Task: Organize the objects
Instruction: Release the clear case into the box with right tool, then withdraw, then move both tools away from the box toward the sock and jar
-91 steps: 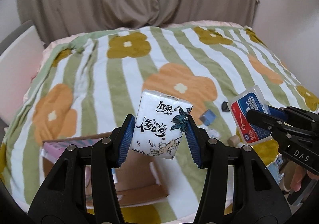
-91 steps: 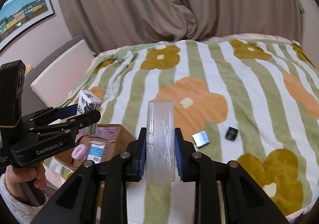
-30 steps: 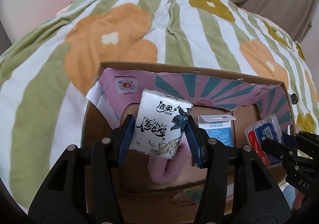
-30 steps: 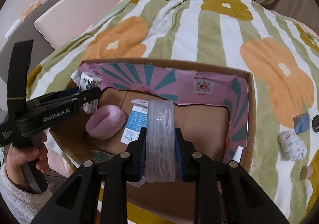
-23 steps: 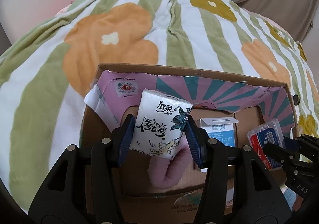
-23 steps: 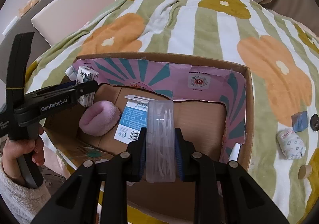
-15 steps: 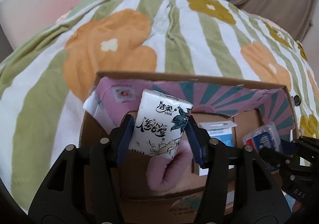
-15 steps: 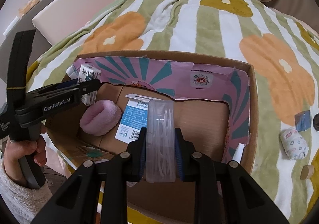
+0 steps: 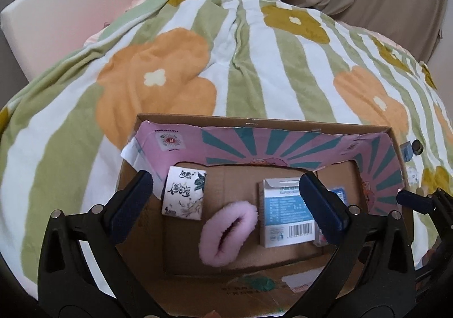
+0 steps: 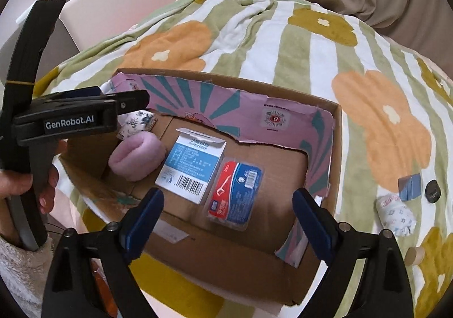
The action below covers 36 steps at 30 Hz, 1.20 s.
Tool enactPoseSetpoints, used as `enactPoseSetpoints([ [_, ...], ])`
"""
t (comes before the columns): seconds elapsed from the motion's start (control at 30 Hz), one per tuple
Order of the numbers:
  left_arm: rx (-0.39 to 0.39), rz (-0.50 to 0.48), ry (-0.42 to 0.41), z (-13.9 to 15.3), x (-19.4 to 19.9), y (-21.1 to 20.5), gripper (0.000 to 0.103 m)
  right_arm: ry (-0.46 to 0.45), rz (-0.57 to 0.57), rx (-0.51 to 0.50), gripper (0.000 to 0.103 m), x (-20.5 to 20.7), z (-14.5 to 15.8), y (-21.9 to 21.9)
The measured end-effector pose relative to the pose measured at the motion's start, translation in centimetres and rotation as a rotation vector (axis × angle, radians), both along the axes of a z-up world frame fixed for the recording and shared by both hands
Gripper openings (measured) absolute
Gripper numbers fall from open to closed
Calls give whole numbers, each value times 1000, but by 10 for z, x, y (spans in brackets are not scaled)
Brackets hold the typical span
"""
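Note:
A cardboard box [image 9: 266, 121] [image 10: 337, 131] with a pink and teal lining sits on a flowered blanket. Inside lie a white tissue pack [image 9: 184, 194] [image 10: 138, 121], a pink fluffy roll [image 9: 226, 233] [image 10: 137, 155], a blue and white carton [image 9: 286, 213] [image 10: 192, 166] and a red and blue floss pick pack [image 10: 235, 193]. My left gripper [image 9: 226, 204] is open and empty above the box's left part. My right gripper [image 10: 228, 223] is open and empty above the box's near edge, over the floss pack.
On the blanket right of the box lie a small patterned packet [image 10: 396, 214], a blue square item [image 10: 409, 183], a black round item [image 10: 433, 190] and a tan disc [image 10: 414, 255]. A white chair [image 9: 65, 20] stands at the back left. Curtains hang behind.
Both grippers have opened. The tissue pack has dropped from the left gripper into the box's left corner. The floss pick pack has dropped from the right gripper onto the box floor.

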State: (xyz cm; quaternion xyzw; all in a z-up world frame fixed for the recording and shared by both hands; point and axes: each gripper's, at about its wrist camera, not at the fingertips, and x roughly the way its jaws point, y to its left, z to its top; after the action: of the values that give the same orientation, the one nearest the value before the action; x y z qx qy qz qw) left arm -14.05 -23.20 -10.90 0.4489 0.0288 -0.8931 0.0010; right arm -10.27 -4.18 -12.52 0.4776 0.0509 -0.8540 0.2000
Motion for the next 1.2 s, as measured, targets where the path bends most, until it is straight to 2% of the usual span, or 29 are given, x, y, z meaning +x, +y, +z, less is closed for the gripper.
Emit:
enactPoseSetpoints([
  [0.33, -9, -10, 6, 9, 15, 14, 103, 24, 9, -9, 91, 10, 11, 3],
  [0.7, 29, 3, 46, 41, 34, 33, 103, 82, 34, 7, 91, 27, 32, 13],
  [0.87, 41, -8, 84, 61, 42, 57, 103, 111, 7, -10, 91, 35, 47, 39],
  [1.07, 83, -42, 128, 82, 51, 99, 103, 162, -32, 18, 91, 46, 65, 79],
  [1.2, 84, -78, 152, 92, 56, 135, 103, 260, -84, 45, 91, 59, 81, 115],
])
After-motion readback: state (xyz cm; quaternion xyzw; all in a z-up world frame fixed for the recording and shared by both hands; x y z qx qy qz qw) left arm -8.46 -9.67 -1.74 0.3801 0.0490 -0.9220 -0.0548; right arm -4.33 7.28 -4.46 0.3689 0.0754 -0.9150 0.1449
